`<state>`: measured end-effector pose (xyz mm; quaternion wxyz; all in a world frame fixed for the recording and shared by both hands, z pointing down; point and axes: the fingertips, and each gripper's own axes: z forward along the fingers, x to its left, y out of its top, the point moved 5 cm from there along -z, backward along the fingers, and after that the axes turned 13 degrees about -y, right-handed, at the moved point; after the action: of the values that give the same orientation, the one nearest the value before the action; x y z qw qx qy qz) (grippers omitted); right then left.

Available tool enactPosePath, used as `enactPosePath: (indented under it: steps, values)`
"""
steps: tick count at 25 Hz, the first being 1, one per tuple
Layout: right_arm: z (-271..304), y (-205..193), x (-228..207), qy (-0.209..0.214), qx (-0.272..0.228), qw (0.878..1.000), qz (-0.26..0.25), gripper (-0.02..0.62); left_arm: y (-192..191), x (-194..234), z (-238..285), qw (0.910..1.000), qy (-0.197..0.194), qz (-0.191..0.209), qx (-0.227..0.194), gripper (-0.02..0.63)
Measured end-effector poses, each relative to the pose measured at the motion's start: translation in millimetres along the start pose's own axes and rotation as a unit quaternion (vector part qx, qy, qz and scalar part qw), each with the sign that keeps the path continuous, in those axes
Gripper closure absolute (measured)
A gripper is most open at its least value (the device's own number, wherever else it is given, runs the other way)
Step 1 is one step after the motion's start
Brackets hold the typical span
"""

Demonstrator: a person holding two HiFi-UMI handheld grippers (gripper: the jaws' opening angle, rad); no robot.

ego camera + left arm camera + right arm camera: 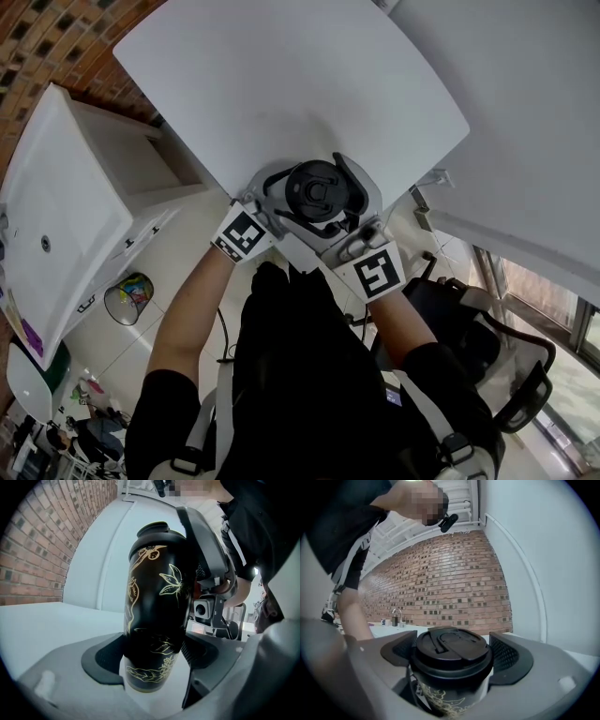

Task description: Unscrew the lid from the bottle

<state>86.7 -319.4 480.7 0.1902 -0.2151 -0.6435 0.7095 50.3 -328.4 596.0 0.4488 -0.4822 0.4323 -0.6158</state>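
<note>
A black bottle [154, 602] with gold flower drawings stands upright between my two grippers at the near edge of the white table [281, 94]. My left gripper [152, 656] is shut on the bottle's lower body, a pad pressing each side. The bottle's base hangs close over a white surface; I cannot tell whether it rests there. The black flip-top lid [452, 648] sits on the bottle. My right gripper [452, 657] is around the lid, pads against its rim on both sides. In the head view the lid [317, 192] shows from above with both grippers wrapped round it.
A white cabinet [56, 206] stands left of the table, by a brick wall [47, 37]. A small bin [129, 298] sits on the floor below it. A black chair [506, 366] is at the lower right. A second white tabletop [525, 112] lies to the right.
</note>
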Motion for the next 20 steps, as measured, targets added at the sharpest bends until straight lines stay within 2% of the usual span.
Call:
enactPosePath:
  steps: [3,6,9,12,20]
  values:
    - [0,-2,-3,0.074,0.017,0.997,0.003,0.127,1,0,0,1.0000,0.001,0.000,0.000,0.219]
    - [3,0,-6,0.163,0.033,0.986,-0.017,0.124,1,1,-1,1.0000,0.001,0.000,0.000,0.218]
    - [5,3,-7,0.213,0.032,0.976,-0.032,0.124,1,1,0,1.0000,0.001,0.000,0.000,0.218]
    - [6,3,-6,0.218,0.029,0.975,-0.028,0.123,1,1,0,1.0000,0.000,0.001,0.000,0.218]
    - [1,29,-7,0.181,-0.009,0.983,-0.001,0.123,0,0,-1,1.0000,0.000,0.001,-0.001,0.218]
